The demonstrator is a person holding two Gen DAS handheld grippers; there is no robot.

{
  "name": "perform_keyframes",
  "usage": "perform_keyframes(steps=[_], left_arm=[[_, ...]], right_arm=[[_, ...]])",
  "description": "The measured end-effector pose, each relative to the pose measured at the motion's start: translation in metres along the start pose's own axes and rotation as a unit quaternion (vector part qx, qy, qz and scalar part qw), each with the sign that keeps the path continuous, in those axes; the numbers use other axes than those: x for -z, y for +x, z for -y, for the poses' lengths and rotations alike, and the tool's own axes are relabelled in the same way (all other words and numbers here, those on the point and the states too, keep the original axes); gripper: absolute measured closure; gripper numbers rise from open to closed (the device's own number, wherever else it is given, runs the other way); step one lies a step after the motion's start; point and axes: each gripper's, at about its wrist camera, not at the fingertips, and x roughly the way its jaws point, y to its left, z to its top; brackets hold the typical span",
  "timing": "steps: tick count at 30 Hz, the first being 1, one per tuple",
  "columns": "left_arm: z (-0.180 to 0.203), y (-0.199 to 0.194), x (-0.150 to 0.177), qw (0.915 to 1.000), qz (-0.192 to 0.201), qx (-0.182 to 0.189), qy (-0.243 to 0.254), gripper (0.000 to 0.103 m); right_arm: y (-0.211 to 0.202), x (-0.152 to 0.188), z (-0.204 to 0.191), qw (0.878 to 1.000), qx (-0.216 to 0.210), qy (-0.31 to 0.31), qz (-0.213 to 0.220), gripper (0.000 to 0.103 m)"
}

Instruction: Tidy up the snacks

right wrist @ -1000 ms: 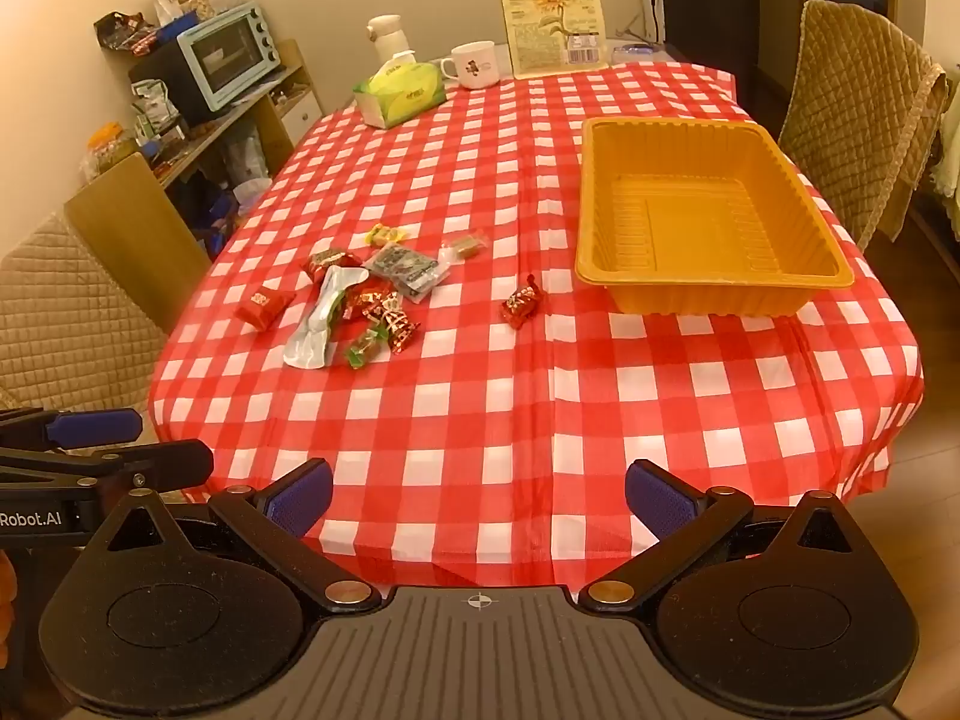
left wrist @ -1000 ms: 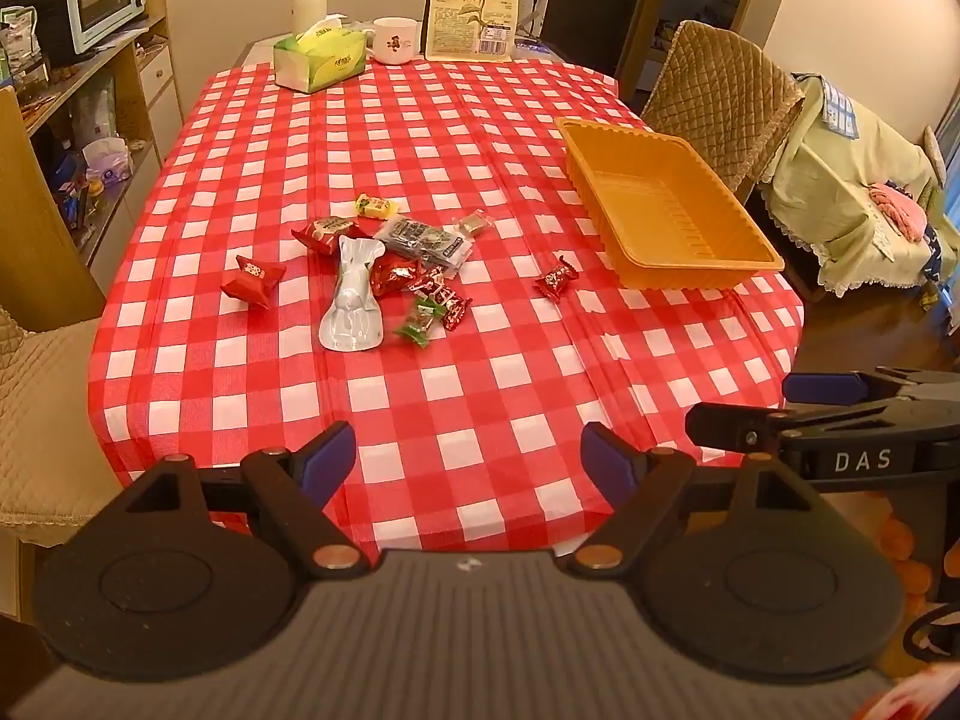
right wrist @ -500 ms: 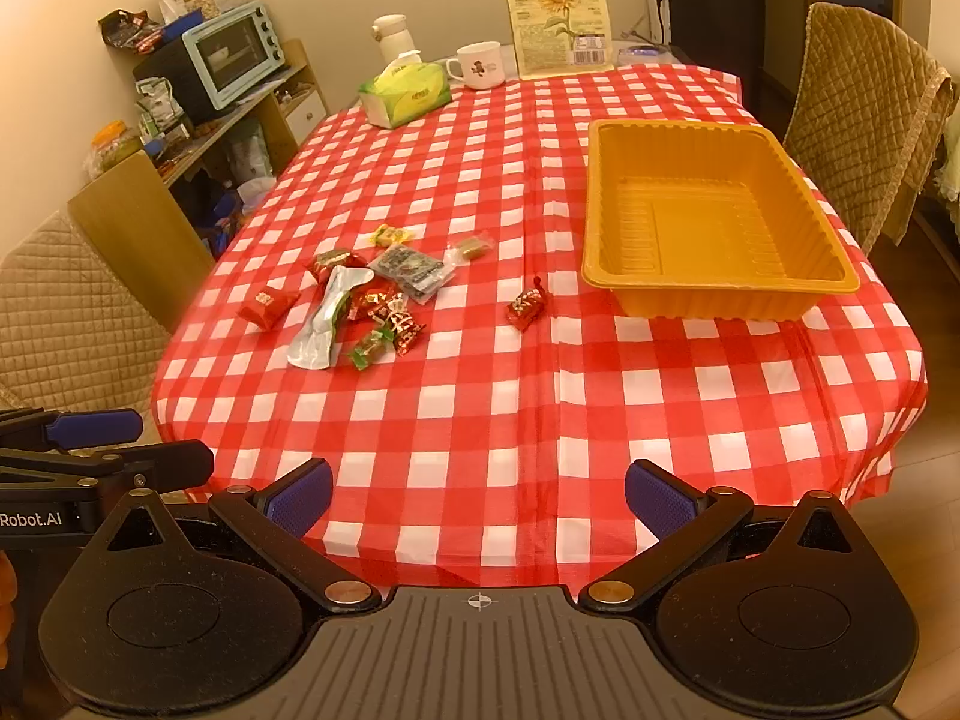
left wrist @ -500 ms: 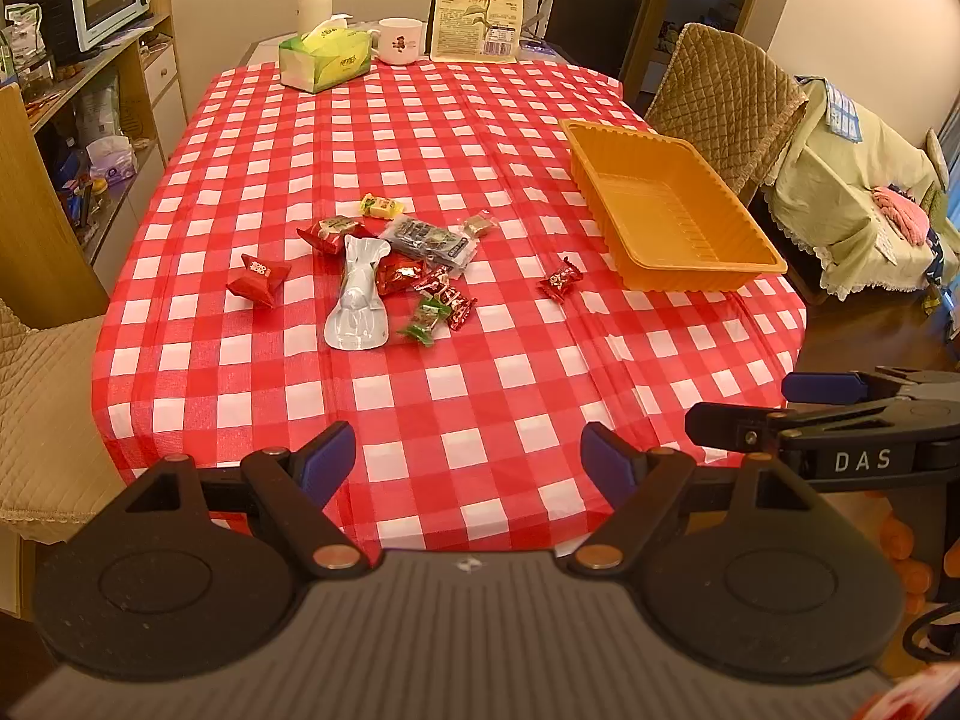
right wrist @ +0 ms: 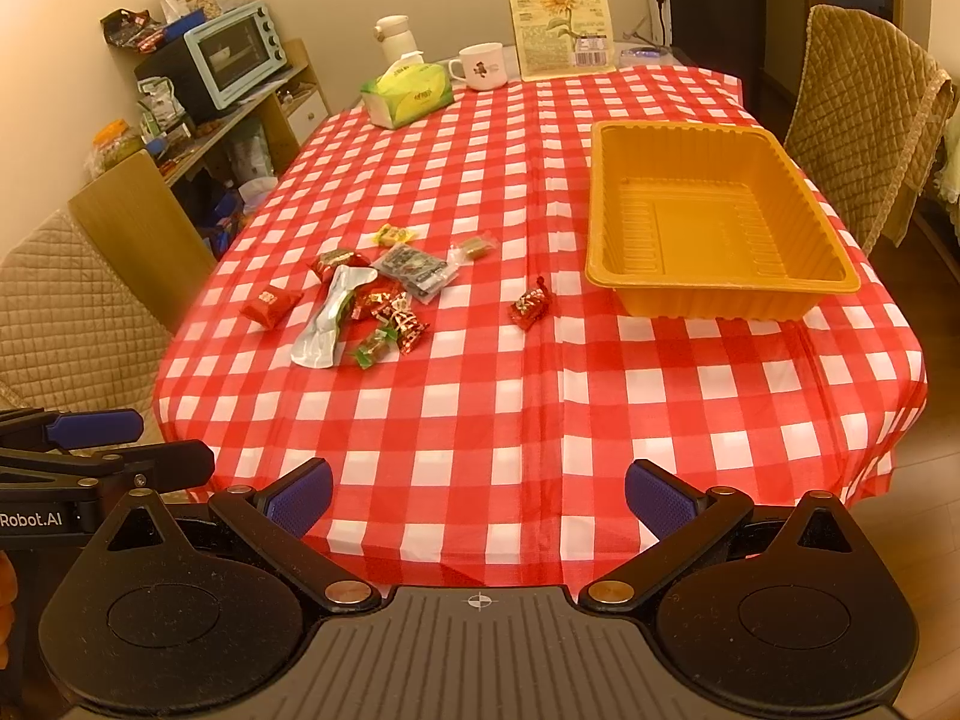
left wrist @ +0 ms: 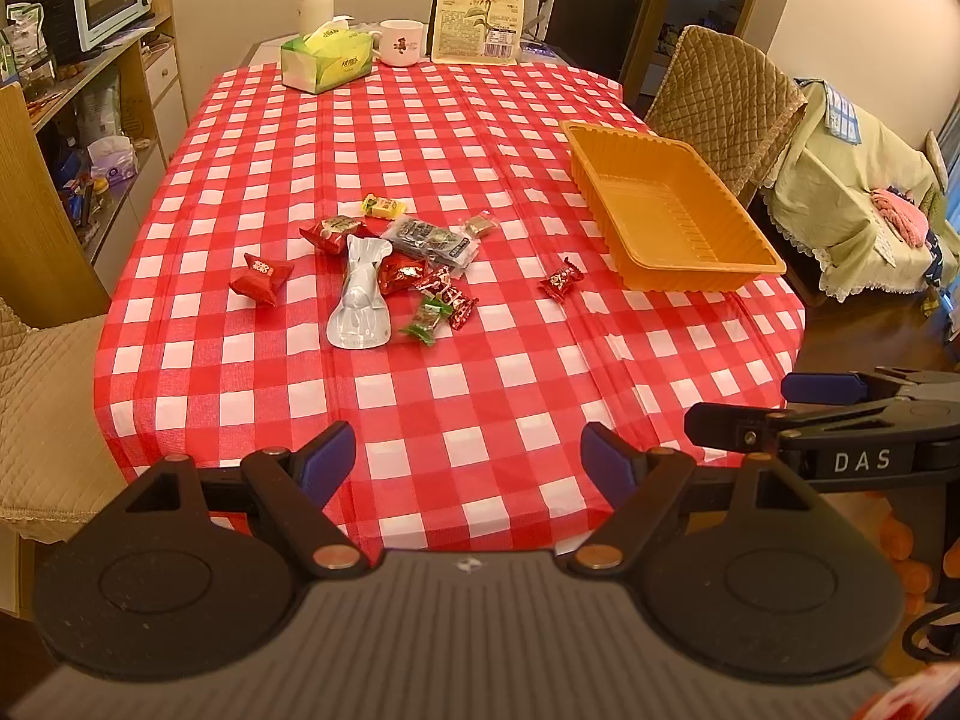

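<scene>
Several wrapped snacks lie in a loose pile [left wrist: 408, 276] [right wrist: 372, 300] at the middle left of the red-checked table. A silver pouch [left wrist: 360, 300] [right wrist: 327, 318] lies among them. One red candy [left wrist: 561, 282] [right wrist: 531, 307] lies apart, near the empty orange tray [left wrist: 672, 216] [right wrist: 714, 222] on the right. A red packet [left wrist: 261, 279] [right wrist: 271, 305] lies left of the pile. My left gripper [left wrist: 468, 462] and right gripper [right wrist: 479, 489] are both open and empty, held at the table's near edge, well short of the snacks.
A tissue box [left wrist: 324, 63], a white mug [left wrist: 402, 43], a white flask [left wrist: 315, 0] and a sunflower-seed bag [left wrist: 477, 3] stand at the far end. Padded chairs [right wrist: 864, 120] [right wrist: 66, 312] flank the table. A shelf with a toaster oven [right wrist: 231, 57] is on the left.
Both grippers have risen or pulled back slightly, so the table looks a little lower and farther in both views. Nothing on the table has moved. Both stay open.
</scene>
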Motion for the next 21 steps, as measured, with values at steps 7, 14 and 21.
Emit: perform_keyframes(steps=[7, 14, 21], left_arm=[[0.0, -0.0001, 0.0, 1.0, 0.0, 0.0, 0.0, 0.022], [0.0, 0.0, 0.0, 1.0, 0.001, 0.0, 0.0, 0.022], [-0.0001, -0.0001, 0.0, 1.0, 0.001, 0.001, 0.0, 0.022]], right_arm=[[-0.0003, 0.0005, -0.0005, 1.0, 0.0, 0.0, 0.0, 0.0], [-0.0008, 0.0007, -0.0004, 1.0, 0.0, 0.0, 0.001, 0.0], [-0.0013, 0.0005, 0.0004, 1.0, 0.0, 0.0, 0.001, 0.0]])
